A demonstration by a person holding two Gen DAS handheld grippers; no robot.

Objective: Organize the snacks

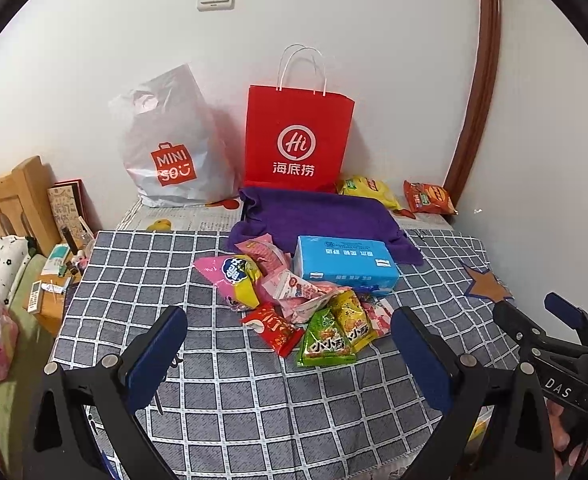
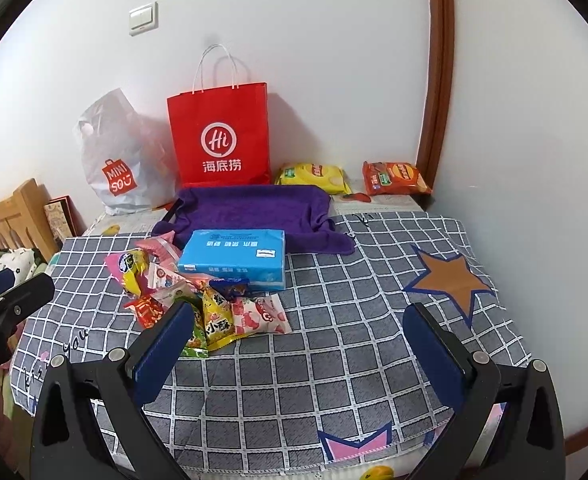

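- Left gripper (image 1: 290, 354): jaws spread wide, nothing between them; it hangs over the checked tablecloth (image 1: 254, 400) at the lower centre of the left wrist view.
- Right gripper (image 2: 298, 346): jaws likewise spread and empty, lower centre of the right wrist view. Its body shows at the right edge of the left view, marked "DAS".
- Snack pile (image 1: 294, 304): loose packets heaped at the centre of the left view, just in front of a blue tissue pack (image 1: 345, 266) and touching it.
- Legible packets: two green-and-yellow bags (image 1: 333, 332) reading "小小酥"; a red packet (image 1: 274, 328) beside them; a pink-and-yellow packet (image 1: 234, 276) with a blue oval label, writing not legible.
- A pink-and-white packet (image 2: 262, 314) lies at the pile's right side in the right view.
- Purple towel (image 1: 317, 216) lies behind the tissue pack, centre frame.
- Red paper bag (image 1: 297, 140), upright against the wall, upper centre: white "Hi" logo above "海底捞".
- White plastic bag (image 1: 170, 148) to its left: red "MINISO" logo.
- Yellow chip bag (image 2: 313, 176) and orange chip bag (image 2: 395, 178) lie apart from the pile, right of the red bag by the wall; brand print too small to read.
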